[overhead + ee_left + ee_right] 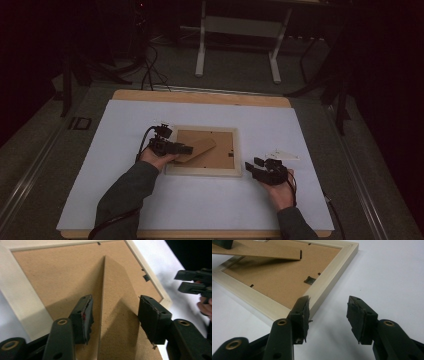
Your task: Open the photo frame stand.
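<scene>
High view: a picture frame (203, 151) lies face down mid-table; the left gripper (186, 149) reaches in from nine o'clock over its stand flap (199, 148), and the right gripper (252, 167) rests at the frame's four o'clock.

Left gripper view: jaws wide apart, straddling the raised flap (117, 302) without pressing it.

Right gripper view: jaws spread and empty, the frame's corner (322, 293) at eleven o'clock.

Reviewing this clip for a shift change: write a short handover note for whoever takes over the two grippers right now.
Left gripper: open, jaws either side of the frame's fold-out stand, which is lifted off the backing board; pads not pressing on it.
Right gripper: open, holding nothing, beside the near right corner of the picture frame.
The frame lies face down on the white sheet; a small white item lies right of it.
Done: stand raised. Left, probably: grip the stand or open the backing clips; steady the frame first.
</scene>
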